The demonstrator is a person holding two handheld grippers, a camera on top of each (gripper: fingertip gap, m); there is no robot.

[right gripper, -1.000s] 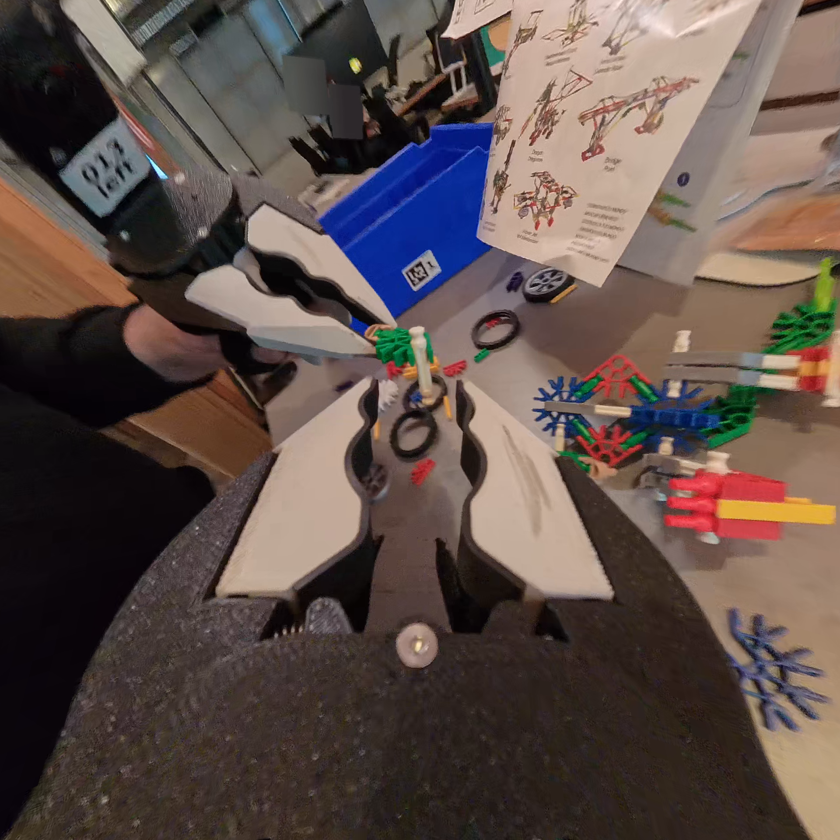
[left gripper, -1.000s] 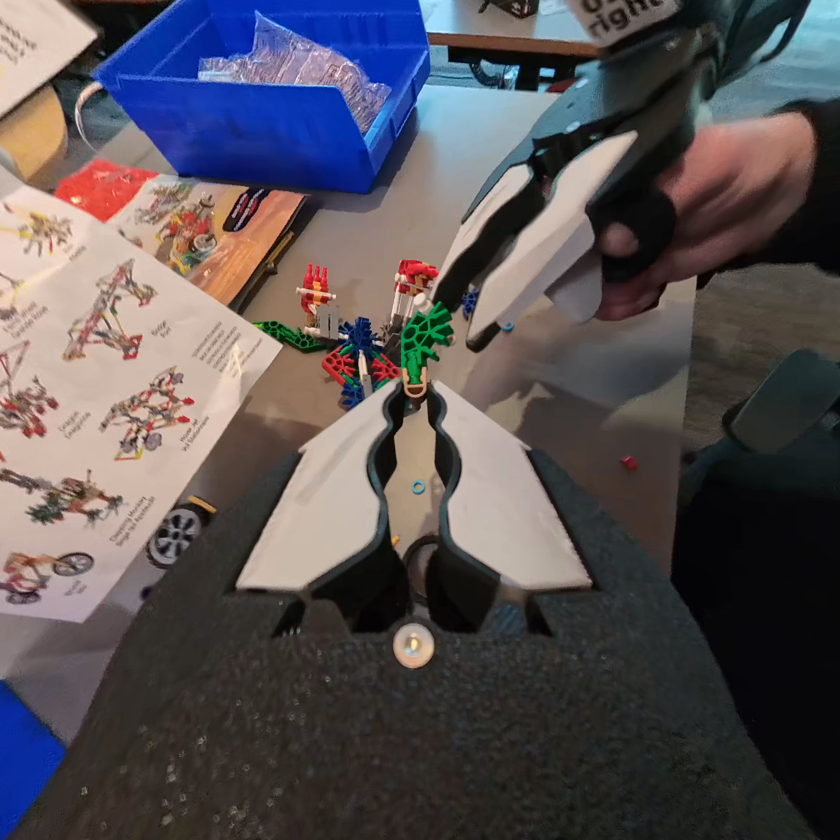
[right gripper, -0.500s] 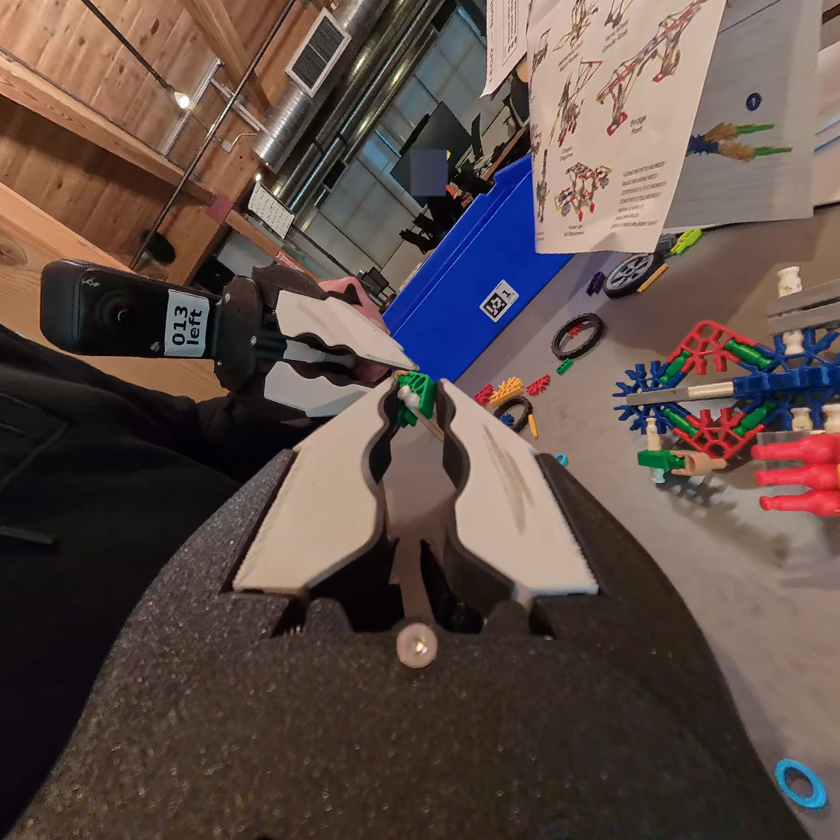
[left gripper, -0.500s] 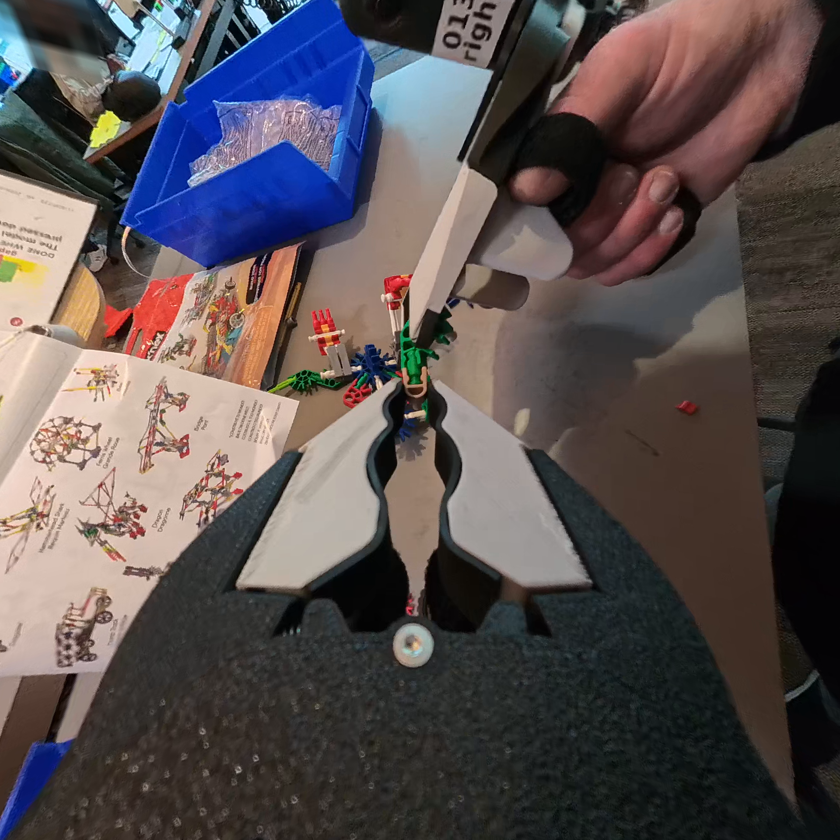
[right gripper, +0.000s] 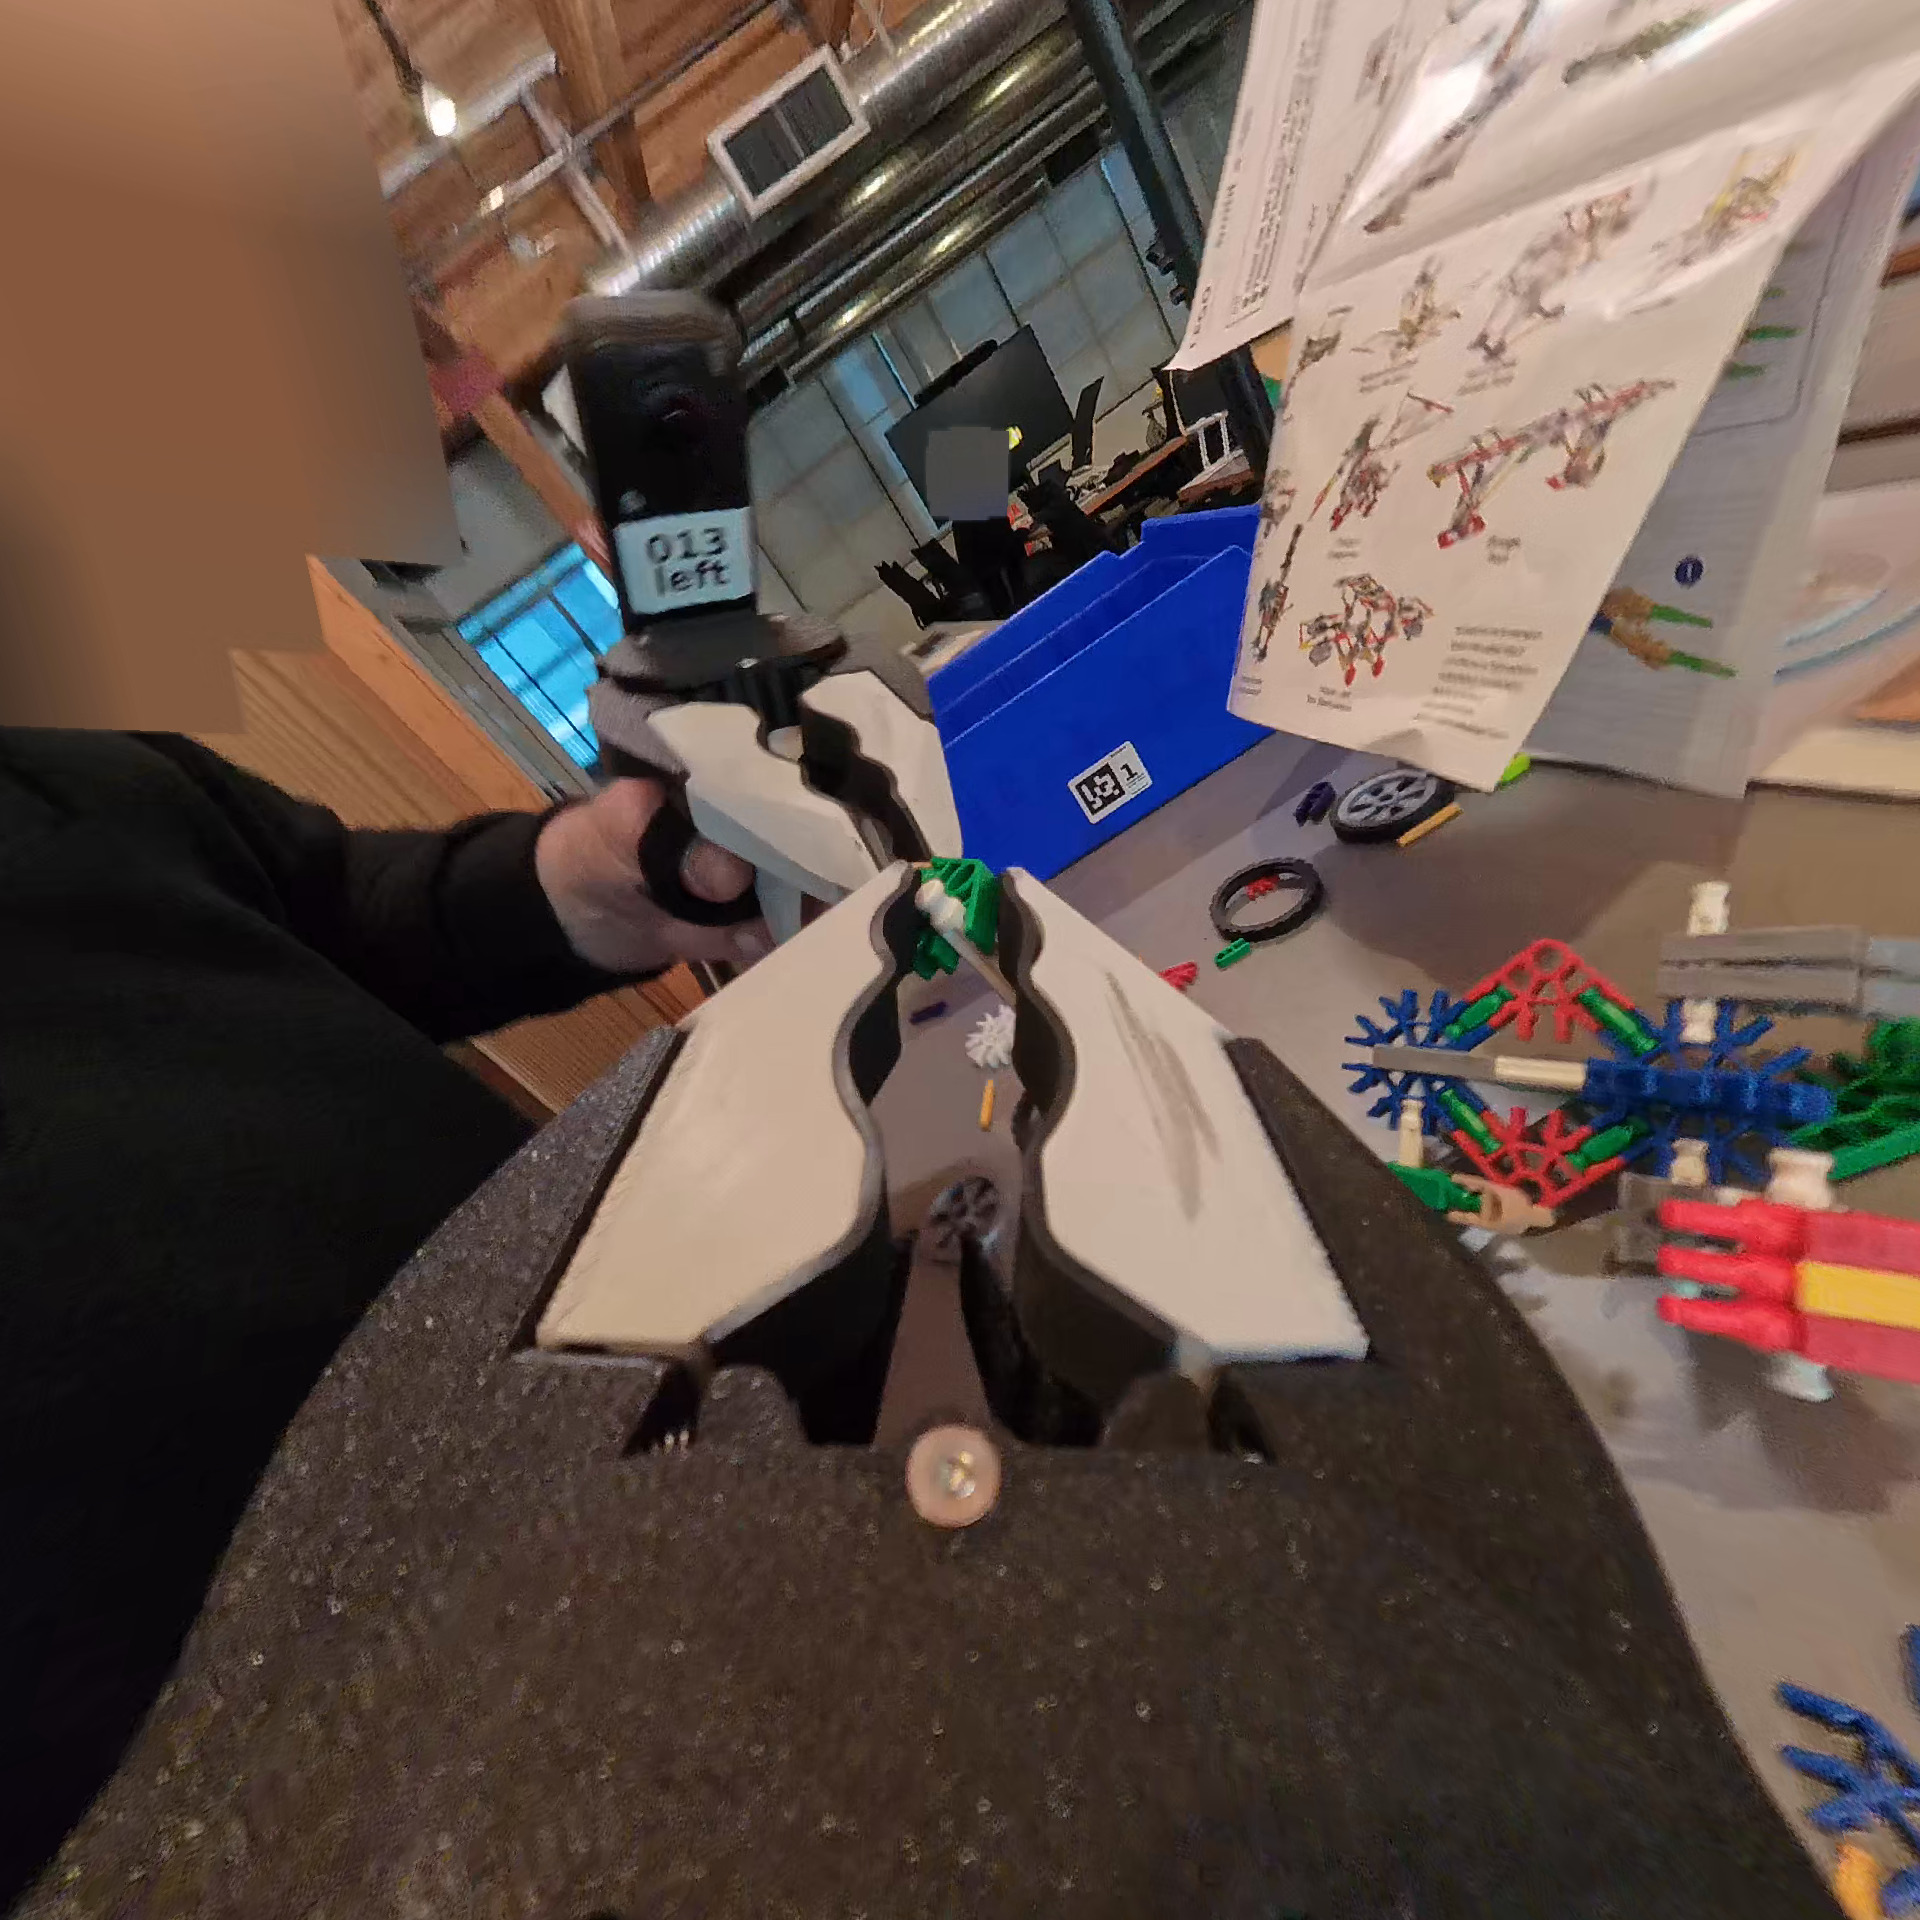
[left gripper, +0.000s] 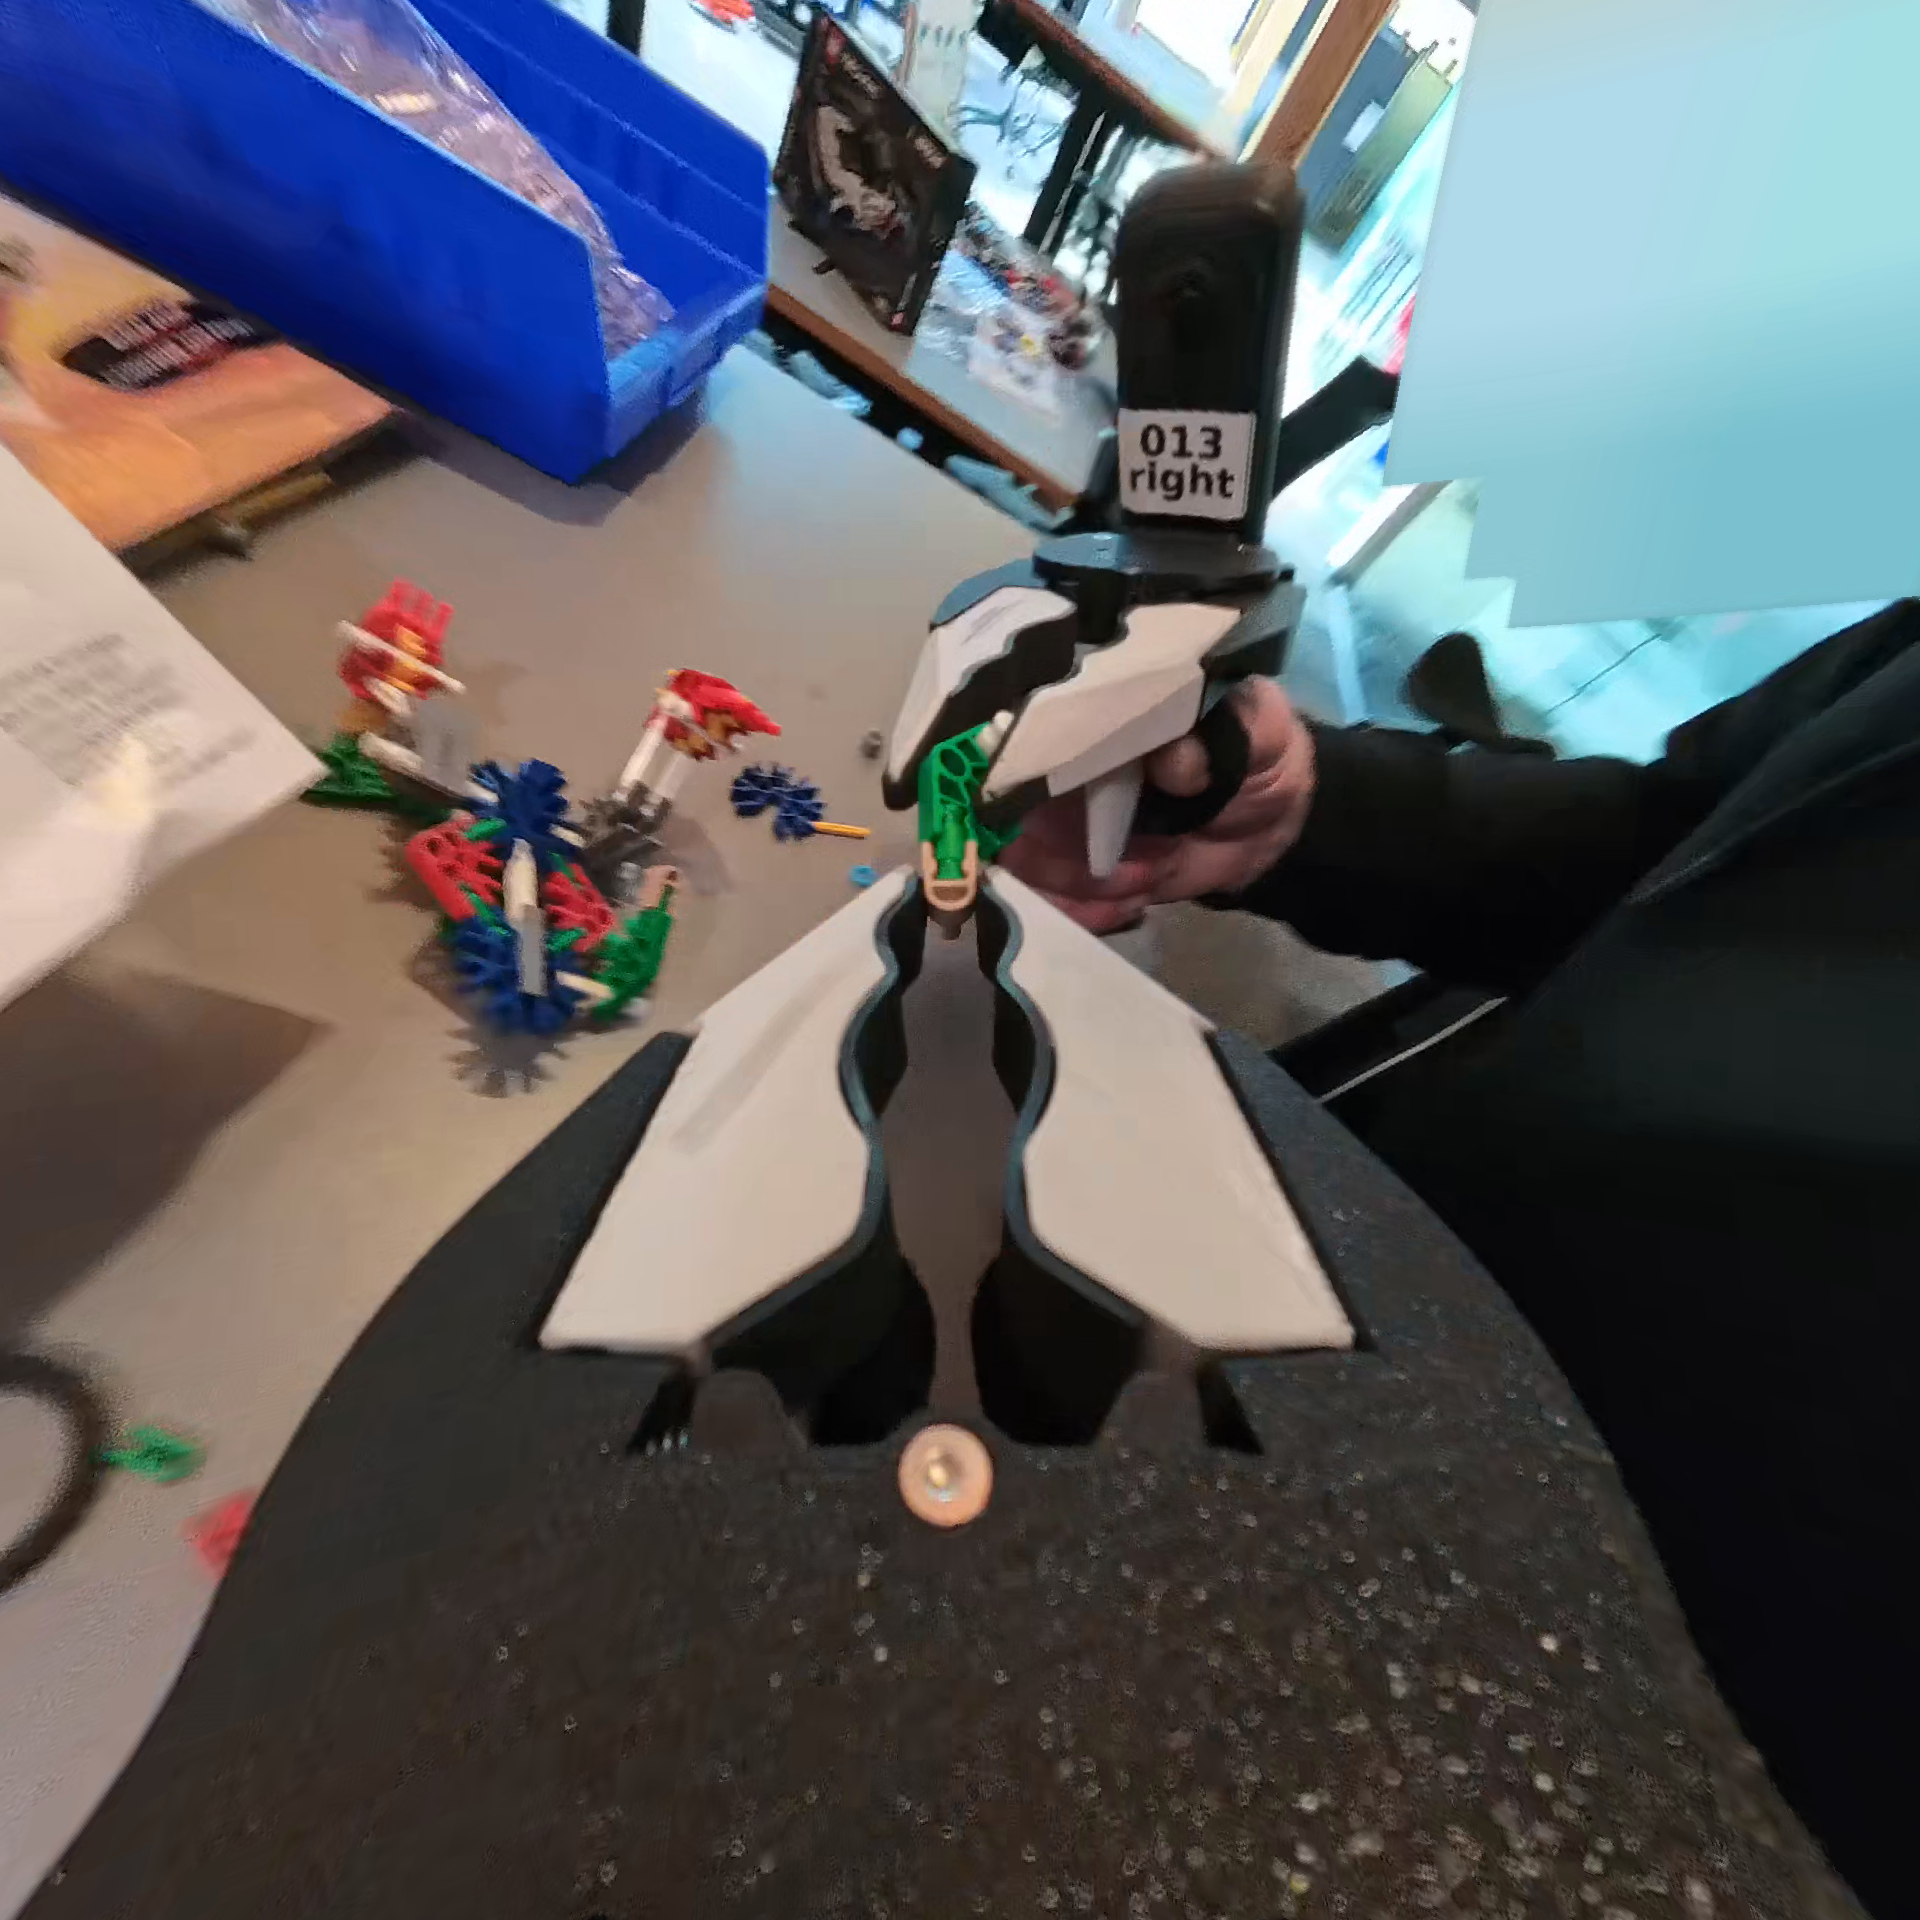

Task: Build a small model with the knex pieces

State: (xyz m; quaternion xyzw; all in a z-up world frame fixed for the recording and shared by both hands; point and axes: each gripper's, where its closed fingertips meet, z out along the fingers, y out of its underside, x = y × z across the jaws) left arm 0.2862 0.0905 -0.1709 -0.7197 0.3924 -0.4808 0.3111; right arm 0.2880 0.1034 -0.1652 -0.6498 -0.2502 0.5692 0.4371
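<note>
Two grippers: left gripper (left gripper: pixel 948 896), right gripper (right gripper: pixel 954 902). One blue bin (right gripper: pixel 1081 717). One wheel (right gripper: pixel 1392 802). One black tyre ring (right gripper: pixel 1265 900). One instruction sheet (right gripper: pixel 1475 457).

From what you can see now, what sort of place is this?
Probably a workshop or lab: exposed ducts overhead, worktables, a blue bin, and a building-toy model with an instruction sheet.

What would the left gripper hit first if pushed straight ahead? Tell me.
Likely the right gripper: the left gripper already pinches the tan clip end of the small green plastic connector piece that both hold, though depth is uncertain.
</note>
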